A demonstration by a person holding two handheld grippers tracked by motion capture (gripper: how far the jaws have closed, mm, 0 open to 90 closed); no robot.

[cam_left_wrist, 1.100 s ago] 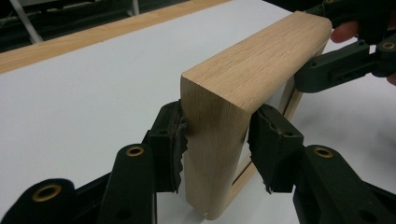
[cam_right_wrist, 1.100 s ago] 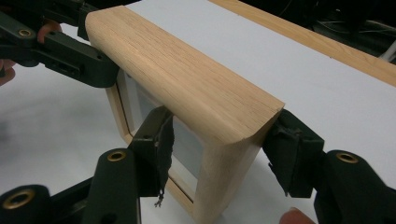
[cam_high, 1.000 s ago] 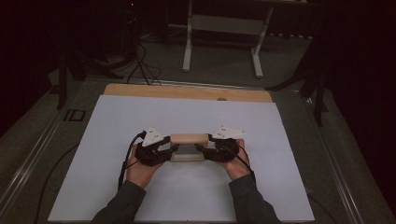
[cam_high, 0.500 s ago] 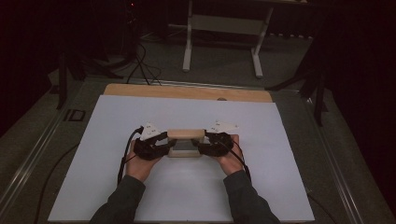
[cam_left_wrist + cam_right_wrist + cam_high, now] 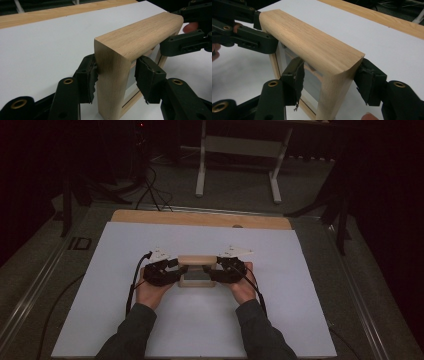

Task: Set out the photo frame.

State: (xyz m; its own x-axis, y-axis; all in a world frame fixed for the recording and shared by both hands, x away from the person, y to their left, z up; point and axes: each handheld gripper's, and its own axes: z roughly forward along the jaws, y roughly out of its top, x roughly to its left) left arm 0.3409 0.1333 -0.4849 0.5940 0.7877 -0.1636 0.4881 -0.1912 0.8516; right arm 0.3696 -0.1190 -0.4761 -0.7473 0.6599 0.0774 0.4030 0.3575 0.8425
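A light wooden picture frame (image 5: 197, 261) with a grey pane stands on edge on the white sheet (image 5: 300, 310), its top bar level. My left gripper (image 5: 179, 272) straddles its left side post and my right gripper (image 5: 216, 271) its right post. In the left gripper view the frame (image 5: 140, 35) sits between my jaws (image 5: 115, 75), which have just been opening: one pad (image 5: 91, 75) touches the wood, the other (image 5: 143, 77) stands off it. The right gripper (image 5: 329, 77) brackets the frame (image 5: 312, 42) with its outer pad (image 5: 365, 82) at the wood and a gap at the inner pad (image 5: 295, 77).
A wooden strip (image 5: 200, 219) runs along the sheet's far edge. Beyond the table, a white metal stand (image 5: 240, 170) and dark cables (image 5: 150, 190) lie on the floor. A metal rail (image 5: 30, 290) borders the table's left side.
Both hands and the frame between them have shifted a little away from the person and slightly left across the sheet. The frame stays upright.
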